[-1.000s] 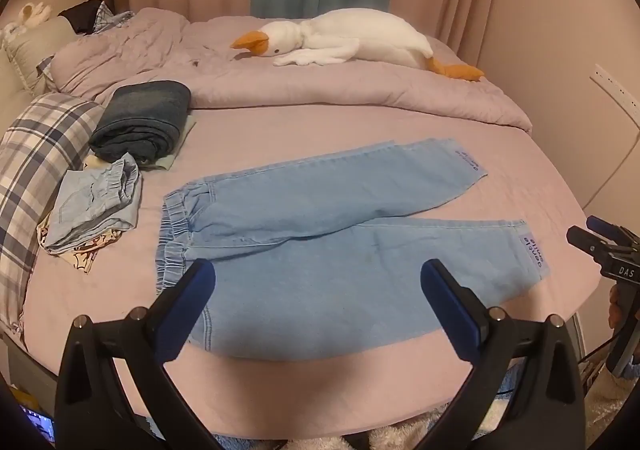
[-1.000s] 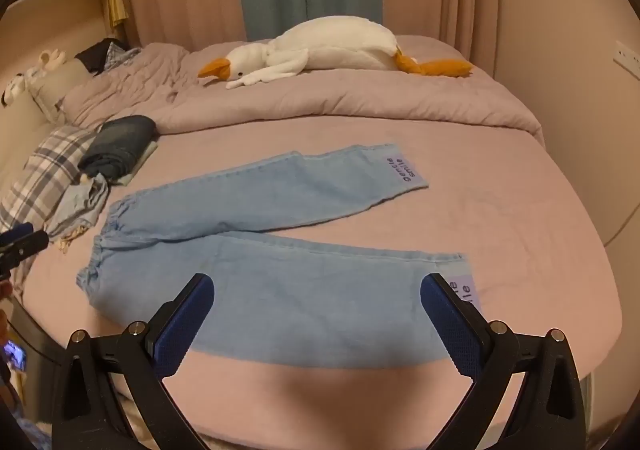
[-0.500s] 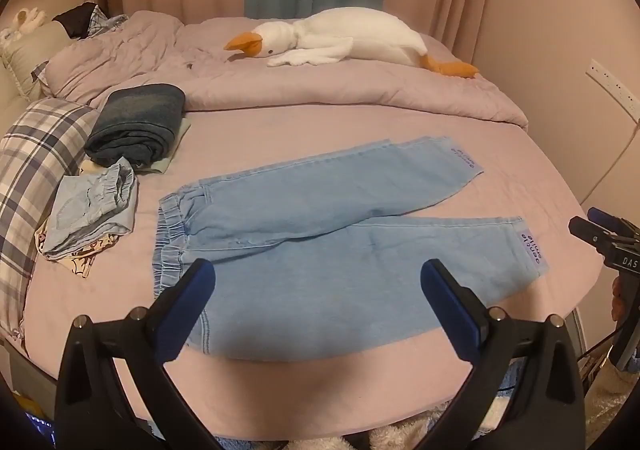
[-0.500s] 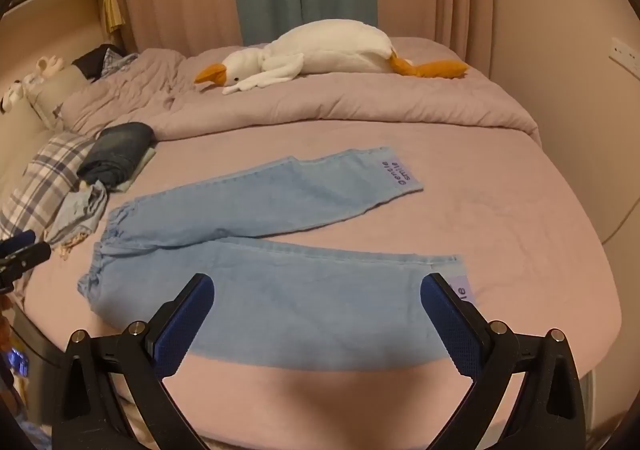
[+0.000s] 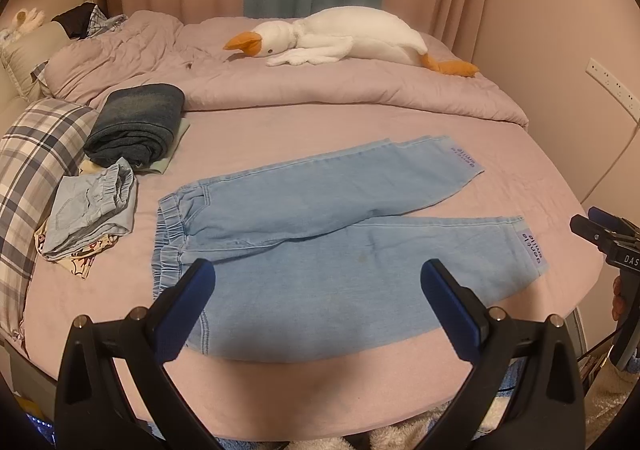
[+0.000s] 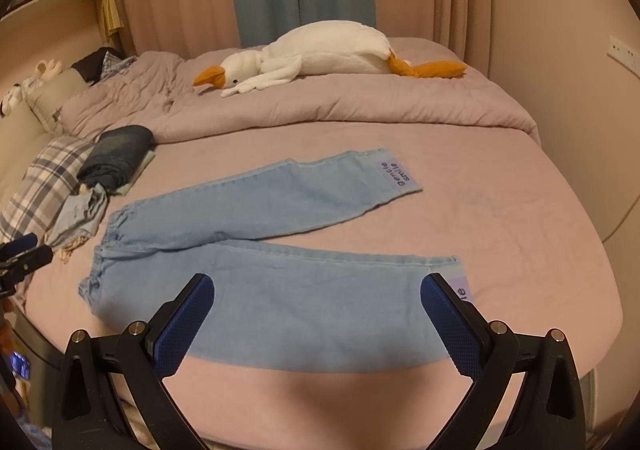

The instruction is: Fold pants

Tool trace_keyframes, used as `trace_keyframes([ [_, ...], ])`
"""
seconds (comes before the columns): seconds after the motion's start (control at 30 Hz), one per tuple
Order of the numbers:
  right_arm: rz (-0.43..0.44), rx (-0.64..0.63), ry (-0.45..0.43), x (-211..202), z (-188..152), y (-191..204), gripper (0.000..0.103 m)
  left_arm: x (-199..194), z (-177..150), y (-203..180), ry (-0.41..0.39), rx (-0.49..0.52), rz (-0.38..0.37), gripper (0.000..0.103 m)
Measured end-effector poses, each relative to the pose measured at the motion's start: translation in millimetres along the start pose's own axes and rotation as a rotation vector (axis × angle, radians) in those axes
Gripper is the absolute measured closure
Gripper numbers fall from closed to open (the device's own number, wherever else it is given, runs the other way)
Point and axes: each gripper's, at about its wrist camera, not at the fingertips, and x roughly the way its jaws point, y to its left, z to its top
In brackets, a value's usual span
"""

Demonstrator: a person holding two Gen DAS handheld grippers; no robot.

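Light blue denim pants [image 5: 340, 234] lie flat mid-frame on the pink bed [image 5: 280, 125]; left gripper [image 5: 318, 282] and right gripper [image 6: 318, 296] hover, jaws wide.

1. the left gripper [image 5: 318, 290] is wide open; its two blue-padded fingers [image 5: 188, 302] stand far apart and hold nothing.
2. the right gripper [image 6: 318, 304] is also wide open, and its blue pads [image 6: 452, 324] are apart and empty.
3. both grippers point forward and a little down, and they hang in the air without touching any surface.
4. in the left wrist view the right gripper shows at the right edge, with a part of the person's hand [image 5: 619, 292] on its handle.
5. in the right wrist view the tip of the left gripper [image 6: 24, 254] shows at the left edge.
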Motion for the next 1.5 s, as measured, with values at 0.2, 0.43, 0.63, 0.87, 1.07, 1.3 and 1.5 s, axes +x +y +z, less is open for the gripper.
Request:
trace_keyframes([
  [0.2,0.001,0.000,0.001,0.5,-0.9,-0.6,0.001,-0.6,-0.7,1.4,-0.002,-0.003,-0.001,0.000],
  [0.43,0.004,-0.003,0.002,1.8,-0.9,1.9,0.001,-0.7,-1.6,2.6,-0.002,-0.004,-0.004,0.000],
  [0.63,0.004,-0.002,0.002,2.2,-0.6,2.0,0.001,-0.2,-1.8,2.7,-0.001,0.000,-0.002,0.000],
  [0.87,0.005,-0.003,0.003,2.4,-0.8,1.9,0.001,0.8,-3.3,5.6,0.001,0.002,0.001,0.000],
  [1.07,0.004,-0.003,0.004,3.2,-0.5,3.8,0.001,0.5,-1.2,6.1,-0.001,0.001,0.001,0.000],
  [1.3,0.005,-0.005,0.004,3.8,-0.5,4.5,0.001,0.5,-0.3,7.5,-0.001,0.003,0.006,0.000],
  [1.5,0.005,-0.006,0.005,4.4,-0.3,5.4,0.001,0.4,-0.2,8.5,-0.001,0.003,0.008,0.000],
])
